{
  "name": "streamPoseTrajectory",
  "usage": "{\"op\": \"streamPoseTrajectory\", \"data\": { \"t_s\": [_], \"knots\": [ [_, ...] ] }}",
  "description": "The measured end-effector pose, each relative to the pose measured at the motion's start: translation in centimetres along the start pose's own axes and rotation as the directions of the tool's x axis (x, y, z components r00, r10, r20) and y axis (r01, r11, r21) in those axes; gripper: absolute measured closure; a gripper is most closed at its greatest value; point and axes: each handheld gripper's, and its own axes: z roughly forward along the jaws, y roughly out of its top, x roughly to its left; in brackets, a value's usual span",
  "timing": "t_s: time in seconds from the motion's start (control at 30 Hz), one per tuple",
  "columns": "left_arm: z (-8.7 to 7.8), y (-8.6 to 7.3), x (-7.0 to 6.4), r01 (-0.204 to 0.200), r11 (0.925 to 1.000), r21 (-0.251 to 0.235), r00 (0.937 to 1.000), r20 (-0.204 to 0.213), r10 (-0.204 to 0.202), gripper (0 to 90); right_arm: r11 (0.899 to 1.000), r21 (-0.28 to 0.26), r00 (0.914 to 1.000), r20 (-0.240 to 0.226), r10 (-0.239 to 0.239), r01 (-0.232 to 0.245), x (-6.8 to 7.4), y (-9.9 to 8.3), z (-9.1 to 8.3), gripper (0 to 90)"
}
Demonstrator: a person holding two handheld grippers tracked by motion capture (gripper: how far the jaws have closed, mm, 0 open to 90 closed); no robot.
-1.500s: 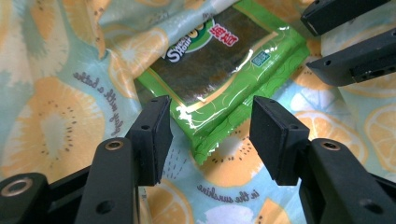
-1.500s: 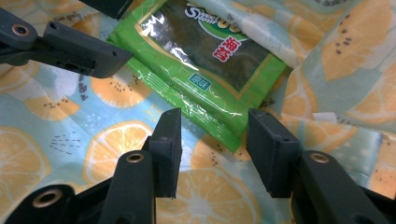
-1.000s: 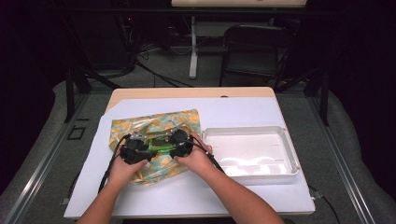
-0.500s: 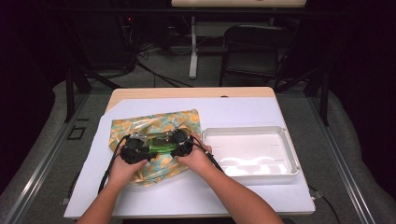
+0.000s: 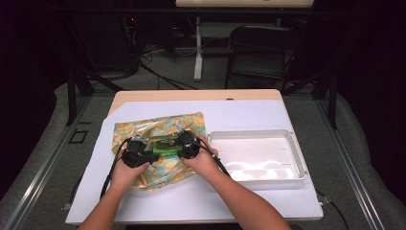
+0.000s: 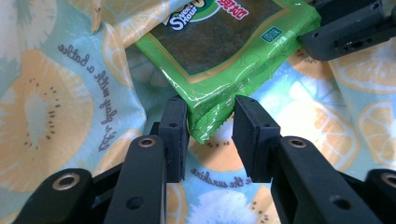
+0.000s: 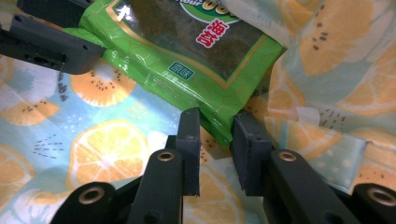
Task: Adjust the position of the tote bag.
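A green snack packet (image 5: 166,147) with a dark window lies on a fruit-print bag (image 5: 143,129), between my two grippers. My left gripper (image 5: 152,155) grips one corner of the packet (image 6: 224,56), which fills the gap between its pads (image 6: 175,130). My right gripper (image 5: 179,149) pinches the opposite corner of the packet (image 7: 187,46) in the same way. Each gripper view also shows the other gripper at the far end of the packet: the right gripper (image 6: 350,28) and the left gripper (image 7: 51,42). The bag's mouth folds over the packet's far side.
A white plastic tray (image 5: 297,158) stands to the right of the bag. The bag and the tray rest on a white sheet (image 5: 239,115) that covers the table. A chair and cables are on the floor beyond the far edge.
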Motion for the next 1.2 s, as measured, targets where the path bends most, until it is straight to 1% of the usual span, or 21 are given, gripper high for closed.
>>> {"op": "streamPoseTrajectory", "data": {
  "t_s": [0.1,0.13,0.2,0.33,0.37,0.5,0.53,0.57,0.6,0.63,0.67,0.7,0.77,0.8,0.83,0.87,0.93,1.0,1.07,1.1,1.2],
  "knots": [
    [-0.6,0.1,-0.1,0.005,0.9999,-0.009,1.0,0.005,-0.004,66.1,1.0,-0.013,1.0,-0.006,0.004,-0.004,0.1,0.0,-0.4,73.9],
    [-0.7,0.0,-0.2,0.004,0.9999,-0.016,1.0,0.005,-0.004,66.1,1.0,0.013,0.9999,-0.009,-0.011,0.011,0.0,0.2,-0.7,73.9],
    [-0.9,-0.1,-0.4,-0.007,0.9999,-0.008,1.0,-0.001,0.007,66.0,1.0,-0.003,0.9999,-0.017,-0.003,0.003,0.2,0.1,-0.9,73.8],
    [-1.5,-0.4,-0.8,-0.036,0.9993,0.008,0.9992,-0.015,0.037,66.1,0.999,0.009,0.9985,-0.018,-0.051,0.052,0.7,0.1,-1.6,73.7],
    [-1.7,-0.5,-1.0,-0.035,0.9994,-0.001,0.9993,-0.016,0.035,66.1,0.998,-0.004,0.9982,-0.016,-0.058,0.058,0.9,0.0,-1.7,73.7],
    [-2.5,-1.1,-1.3,-0.029,0.9995,-0.015,0.9996,-0.007,0.029,66.2,0.996,-0.005,0.9955,-0.027,-0.091,0.091,1.5,-0.2,-2.7,73.7],
    [-2.7,-1.2,-1.4,-0.038,0.9991,-0.016,0.9993,-0.005,0.038,66.2,0.997,-0.016,0.9962,-0.031,-0.081,0.081,1.7,-0.3,-2.8,73.7],
    [-2.8,-1.4,-1.5,-0.036,0.9992,-0.018,0.9993,-0.004,0.036,66.2,0.996,-0.01,0.9954,-0.036,-0.088,0.088,1.8,-0.4,-3.0,73.8],
    [-3.0,-1.5,-1.6,-0.041,0.999,-0.018,0.9992,-0.001,0.041,66.2,0.996,-0.021,0.9953,-0.042,-0.087,0.086,1.9,-0.5,-3.1,73.8],
    [-3.1,-1.7,-1.8,-0.038,0.9991,-0.019,0.9993,0.0,0.038,66.2,0.996,-0.013,0.995,-0.046,-0.089,0.089,2.0,-0.6,-3.3,73.8],
    [-3.3,-1.7,-1.8,-0.054,0.9985,-0.007,0.9985,0.006,0.054,66.2,0.995,-0.014,0.9942,-0.048,-0.096,0.096,2.0,-0.7,-3.4,73.7],
    [-3.5,-1.9,-2.0,-0.055,0.9985,-0.009,0.9985,0.008,0.055,66.2,0.995,-0.013,0.9934,-0.059,-0.099,0.098,2.1,-1.0,-3.6,73.8],
    [-3.8,-2.2,-2.2,-0.062,0.998,-0.01,0.998,0.01,0.062,66.2,0.996,-0.015,0.9937,-0.068,-0.089,0.088,2.4,-1.2,-3.9,73.7],
    [-3.8,-2.4,-2.4,-0.058,0.9981,-0.018,0.9983,0.008,0.059,66.2,0.984,0.121,0.9896,-0.073,-0.124,0.133,2.2,-0.8,-4.9,73.7],
    [-3.9,-2.5,-2.5,-0.061,0.9981,-0.008,0.998,0.016,0.061,66.2,0.984,0.121,0.9896,-0.073,-0.124,0.133,2.2,-0.8,-4.9,73.7],
    [-4.0,-2.7,-2.6,-0.059,0.9982,-0.013,0.9981,0.014,0.059,66.2,0.995,-0.017,0.9926,-0.072,-0.098,0.097,2.5,-1.5,-4.1,73.5],
    [-4.1,-3.0,-2.8,-0.059,0.9983,0.001,0.9979,0.027,0.059,66.3,0.995,-0.01,0.9911,-0.084,-0.103,0.102,2.7,-1.7,-4.2,72.9],
    [-4.0,-3.4,-3.0,-0.055,0.9985,0.002,0.9981,0.027,0.055,66.5,0.995,-0.009,0.9908,-0.087,-0.104,0.103,3.0,-2.3,-4.1,72.7],
    [-4.0,-3.6,-3.3,-0.061,0.998,0.019,0.9977,0.032,0.06,66.5,0.994,-0.001,0.9905,-0.089,-0.105,0.105,3.1,-2.5,-4.1,72.4],
    [-4.0,-3.8,-3.4,-0.063,0.9979,0.017,0.9978,0.023,0.063,66.4,0.993,0.006,0.9896,-0.089,-0.113,0.114,3.2,-2.7,-4.0,72.1],
    [-3.8,-3.9,-3.4,-0.064,0.9977,0.022,0.9975,0.032,0.063,66.5,0.994,0.014,0.9899,-0.094,-0.106,0.107,3.3,-3.1,-3.8,70.4]
  ]
}}
